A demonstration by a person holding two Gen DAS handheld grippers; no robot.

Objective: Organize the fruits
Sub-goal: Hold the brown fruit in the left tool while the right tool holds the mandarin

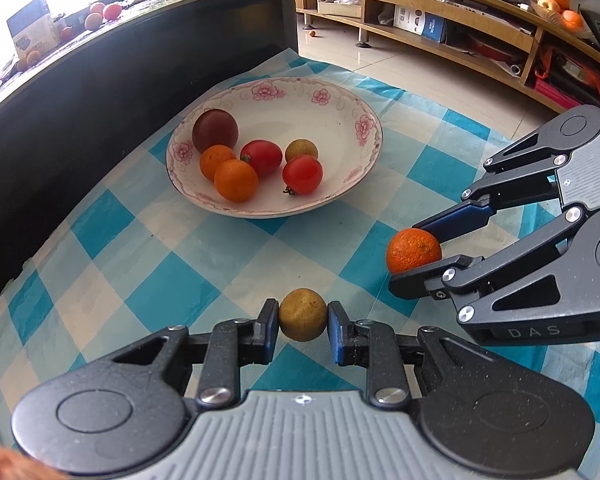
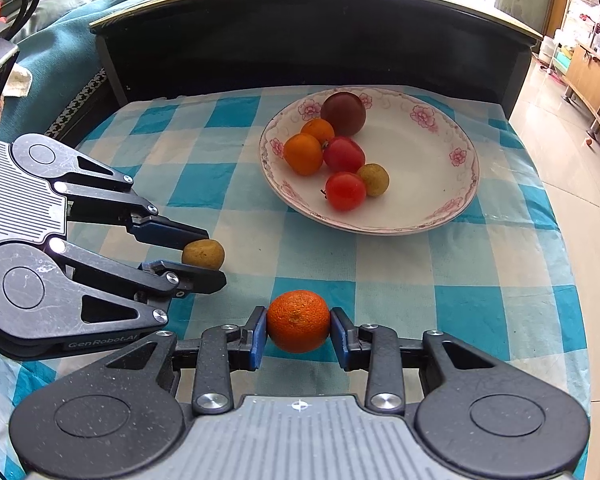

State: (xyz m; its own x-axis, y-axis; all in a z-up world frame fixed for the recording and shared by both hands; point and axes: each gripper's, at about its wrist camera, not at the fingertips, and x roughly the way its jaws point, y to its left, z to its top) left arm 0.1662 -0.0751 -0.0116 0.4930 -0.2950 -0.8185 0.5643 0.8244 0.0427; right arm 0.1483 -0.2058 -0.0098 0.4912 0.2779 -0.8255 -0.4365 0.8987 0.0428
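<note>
A small yellow-brown fruit (image 1: 302, 314) was clamped between the closed fingers of the left gripper (image 1: 302, 322) above the blue-checked tablecloth (image 1: 204, 264). A mandarin (image 2: 298, 321) was pinched by the right gripper (image 2: 298, 330). Six fruits, tomatoes (image 1: 302, 174) among them, lay in the flowered plate (image 1: 340, 120) beyond, well apart from both grippers.

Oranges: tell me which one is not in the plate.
The orange clamped in the right hand-held gripper, over the checked cloth. The other two oranges lie in the flowered plate beside the tomatoes.
</note>
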